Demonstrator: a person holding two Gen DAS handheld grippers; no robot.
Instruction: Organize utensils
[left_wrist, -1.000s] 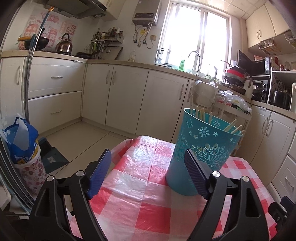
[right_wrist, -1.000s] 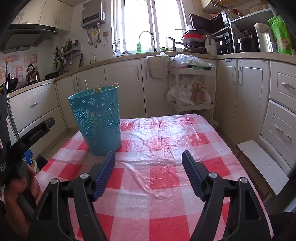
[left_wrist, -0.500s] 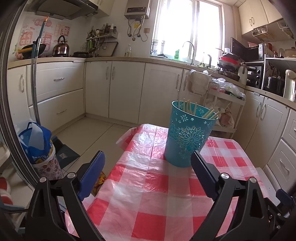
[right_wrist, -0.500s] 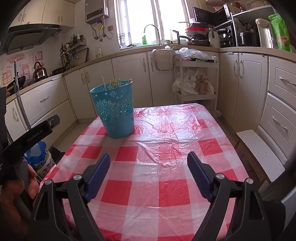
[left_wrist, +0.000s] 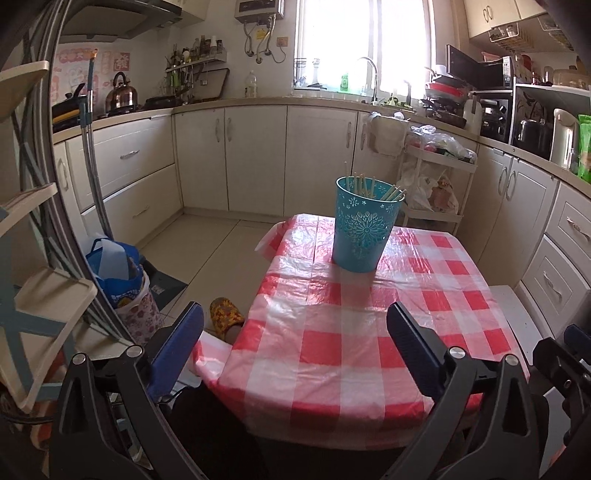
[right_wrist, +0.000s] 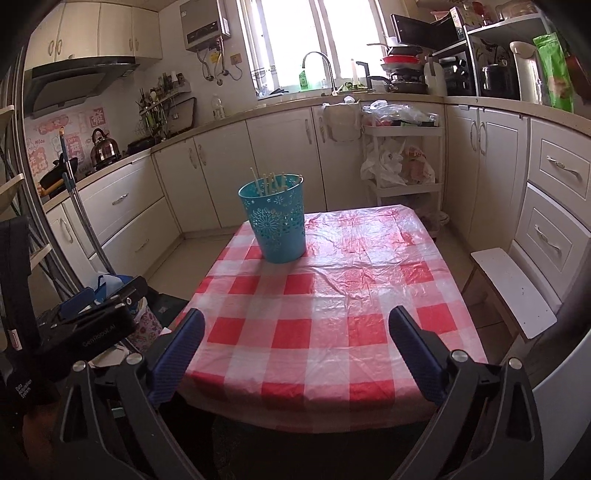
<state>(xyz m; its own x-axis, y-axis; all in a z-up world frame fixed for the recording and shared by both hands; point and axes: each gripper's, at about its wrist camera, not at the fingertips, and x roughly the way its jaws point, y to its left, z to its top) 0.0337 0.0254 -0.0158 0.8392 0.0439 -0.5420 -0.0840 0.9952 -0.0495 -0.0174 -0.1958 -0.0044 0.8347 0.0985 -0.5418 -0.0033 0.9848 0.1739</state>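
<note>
A teal cut-out bucket stands upright on the far part of a table with a red-and-white checked cloth; it also shows in the right wrist view. Several pale chopsticks stick up out of it, also seen in the right wrist view. My left gripper is open and empty, held back above the table's near edge. My right gripper is open and empty, also over the near edge. The left gripper's body shows at the left of the right wrist view.
A white stool stands right of the table. A blue bag, a flowered bag and a slipper lie on the floor to the left. A white trolley with bags stands behind the table. Cabinets line the walls.
Both grippers have pulled back and up from the bucket, which now looks smaller and farther. The table's near edge has come into view. Both grippers stay open.
</note>
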